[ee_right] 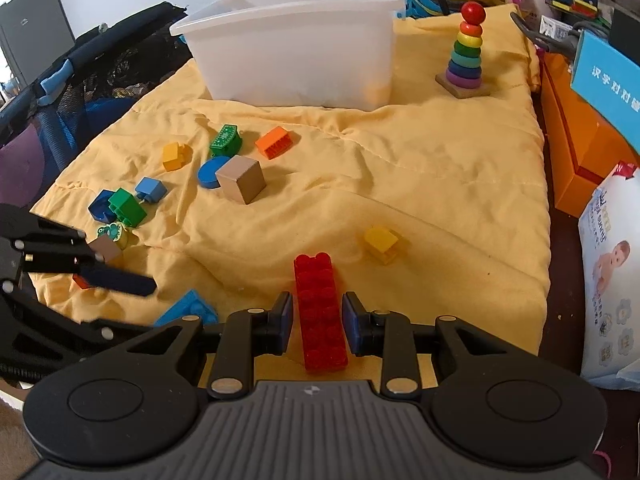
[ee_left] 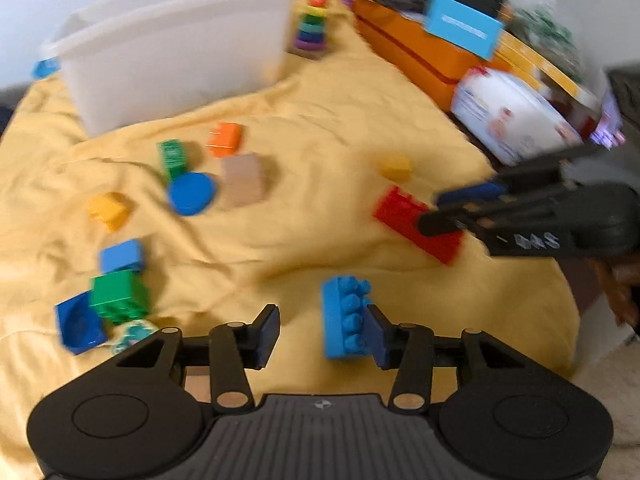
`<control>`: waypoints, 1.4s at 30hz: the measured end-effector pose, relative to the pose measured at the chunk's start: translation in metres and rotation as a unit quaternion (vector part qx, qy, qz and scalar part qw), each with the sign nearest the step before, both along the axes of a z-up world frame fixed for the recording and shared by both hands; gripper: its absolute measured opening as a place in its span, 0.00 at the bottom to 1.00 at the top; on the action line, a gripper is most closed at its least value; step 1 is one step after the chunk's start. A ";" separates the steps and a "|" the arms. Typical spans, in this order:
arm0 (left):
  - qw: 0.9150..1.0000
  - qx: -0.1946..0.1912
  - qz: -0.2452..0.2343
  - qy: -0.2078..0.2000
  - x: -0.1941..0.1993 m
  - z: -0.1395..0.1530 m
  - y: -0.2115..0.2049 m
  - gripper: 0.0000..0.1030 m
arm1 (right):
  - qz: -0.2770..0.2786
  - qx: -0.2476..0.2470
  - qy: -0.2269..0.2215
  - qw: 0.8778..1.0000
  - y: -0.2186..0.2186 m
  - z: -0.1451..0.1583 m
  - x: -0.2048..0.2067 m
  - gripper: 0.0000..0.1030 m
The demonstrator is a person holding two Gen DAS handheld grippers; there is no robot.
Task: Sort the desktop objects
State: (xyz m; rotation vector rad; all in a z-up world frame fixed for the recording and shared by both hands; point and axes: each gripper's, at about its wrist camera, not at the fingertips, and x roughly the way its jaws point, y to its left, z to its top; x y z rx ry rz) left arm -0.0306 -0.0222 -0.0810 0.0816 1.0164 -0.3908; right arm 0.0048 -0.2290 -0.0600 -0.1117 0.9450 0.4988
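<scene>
yellow cloth (ee_right: 440, 168) — right gripper (ee_right: 316, 320) fingers narrow beside red brick (ee_right: 320, 312), pads apart; left gripper (ee_left: 324, 332) wide, blue brick (ee_left: 346, 320) may topple.

Cloth (ee_right: 420, 168): yellow. Bin (ee_right: 296, 52): translucent white. Long studded brick (ee_right: 322, 312): red. Studded brick (ee_left: 346, 322): blue. Ring stacker (ee_right: 466, 50): rainbow bands, red ball top. Cube (ee_right: 241, 179): plain tan wood.
</scene>
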 end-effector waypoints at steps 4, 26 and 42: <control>1.000 -0.015 0.024 -0.014 -0.003 0.011 0.011 0.47 | -0.001 -0.001 0.001 1.000 0.000 0.000 -0.001 0.31; 0.999 0.016 -0.018 -0.034 -0.002 0.011 -0.021 0.28 | 0.014 0.018 0.024 0.999 -0.004 -0.006 -0.003 0.26; 0.969 0.014 0.131 -0.211 0.183 0.135 0.043 0.29 | -0.020 0.071 -0.160 0.984 0.064 0.113 0.135 0.26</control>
